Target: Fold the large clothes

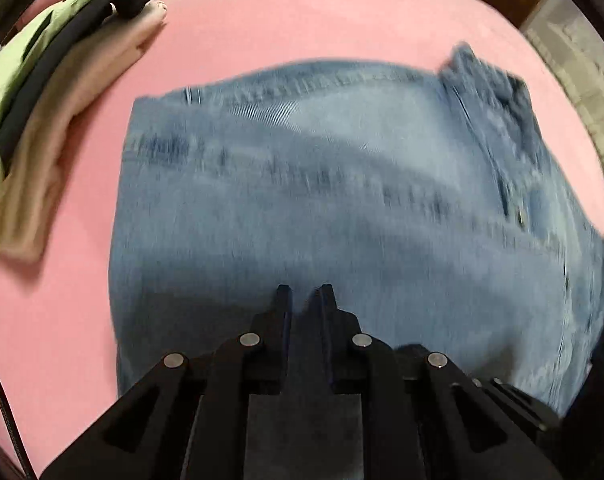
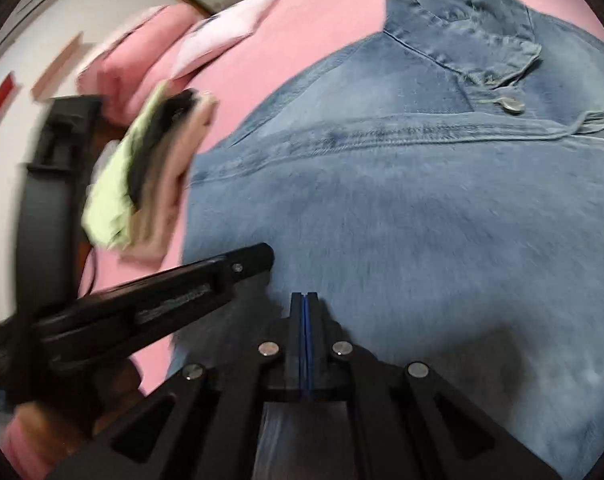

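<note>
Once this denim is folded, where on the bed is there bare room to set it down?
Bare pink sheet lies beyond the denim jacket, out to the pillows. A narrower strip runs between the jacket and the folded stack. Crowded near both grippers.

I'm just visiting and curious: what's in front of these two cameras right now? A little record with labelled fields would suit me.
surface: pink bedsheet
main garment: denim jacket, spread flat, collar and a metal button showing
side pile: folded clothes, light green, black and beige, lying beside the jacket, apart from it
left gripper: fingers nearly together, over the denim; whether cloth is pinched cannot be told
right gripper: shut, pads together, nothing visibly between them
image quality: motion blur in both views
</note>
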`<state>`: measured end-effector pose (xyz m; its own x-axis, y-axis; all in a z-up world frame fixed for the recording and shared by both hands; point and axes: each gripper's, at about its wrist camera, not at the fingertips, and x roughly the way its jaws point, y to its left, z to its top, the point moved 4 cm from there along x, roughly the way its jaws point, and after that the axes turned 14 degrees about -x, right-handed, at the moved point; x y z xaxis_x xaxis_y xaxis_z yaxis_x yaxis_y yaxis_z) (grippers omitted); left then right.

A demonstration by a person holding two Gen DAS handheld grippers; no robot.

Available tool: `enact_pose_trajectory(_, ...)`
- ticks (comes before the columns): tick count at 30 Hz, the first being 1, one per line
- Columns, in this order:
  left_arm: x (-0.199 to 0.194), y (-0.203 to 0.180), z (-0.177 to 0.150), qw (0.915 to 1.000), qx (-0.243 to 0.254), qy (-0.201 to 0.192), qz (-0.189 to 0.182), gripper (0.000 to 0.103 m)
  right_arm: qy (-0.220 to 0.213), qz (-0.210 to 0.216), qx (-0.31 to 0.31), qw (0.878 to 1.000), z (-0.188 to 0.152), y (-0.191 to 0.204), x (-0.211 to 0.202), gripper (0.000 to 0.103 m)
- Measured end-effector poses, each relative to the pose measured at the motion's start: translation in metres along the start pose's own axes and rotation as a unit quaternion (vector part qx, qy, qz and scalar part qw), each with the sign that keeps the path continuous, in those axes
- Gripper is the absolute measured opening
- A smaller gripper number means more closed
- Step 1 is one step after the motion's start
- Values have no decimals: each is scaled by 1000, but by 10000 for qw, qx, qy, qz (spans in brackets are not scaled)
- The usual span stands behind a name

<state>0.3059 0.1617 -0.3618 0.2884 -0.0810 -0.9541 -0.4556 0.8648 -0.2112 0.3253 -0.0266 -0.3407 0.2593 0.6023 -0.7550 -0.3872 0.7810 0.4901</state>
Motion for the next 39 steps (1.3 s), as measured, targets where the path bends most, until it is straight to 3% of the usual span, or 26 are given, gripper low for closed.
enact_pose_trajectory(4,7,17,46,9991,-193,-351,-143,11,-606,-184,750,9952,26,-43,-7,0)
enact_pose_trajectory(6,9,30,63,9984,-256,-487,-111,7,-814,-695,970,9895,34,-70,-24,0)
enact_pose_trajectory(9,8,54,80,9971,-478,-536,-266,1,-1143,-1112,1637,9735,20,-124,-63,0)
enact_pose_trajectory(11,5,67,95,9946,-541,-886,69,1,-1238,-1582,1952,9600,4,-160,-92,0)
enact_pose_trajectory(12,5,74,101,9922,-533,-1070,357,1,-1369,-1524,2081,9564,-1,-174,-104,0)
enact_pose_trajectory(13,7,83,106,9916,-522,-1105,425,1,-1397,-1459,2147,9556,-3,-182,-110,0)
enact_pose_trajectory(15,15,96,113,9925,-772,-922,206,1,-1257,-1538,1907,9613,-4,-185,-116,0)
enact_pose_trajectory(17,17,101,116,9928,-722,-937,203,1,-1053,-1951,1427,9646,-1,-177,-116,0)
enact_pose_trajectory(20,19,93,114,9923,-322,-1117,422,1,-1134,-2358,1430,9545,-2,-170,-108,0)
enact_pose_trajectory(24,15,88,114,9910,-137,-1140,682,1,-1650,-2019,2110,9421,-11,-164,-104,0)
enact_pose_trajectory(27,-6,81,100,9916,-209,-1146,565,2,-1617,-1968,2537,9331,-20,-154,-117,0)
enact_pose_trajectory(30,-27,79,80,9947,-353,-966,-38,4,-1661,-1511,2074,9521,-15,-109,-118,6)
enact_pose_trajectory(32,-33,75,49,9971,-381,-490,-440,4,-1182,-1165,1364,9766,-18,-68,-104,6)
enact_pose_trajectory(35,-30,71,2,9981,-218,170,-543,4,-349,-519,486,9969,-31,-2,-62,6)
enact_pose_trajectory(39,-17,73,-53,9978,86,613,-218,4,47,41,-34,10000,-52,61,-29,6)
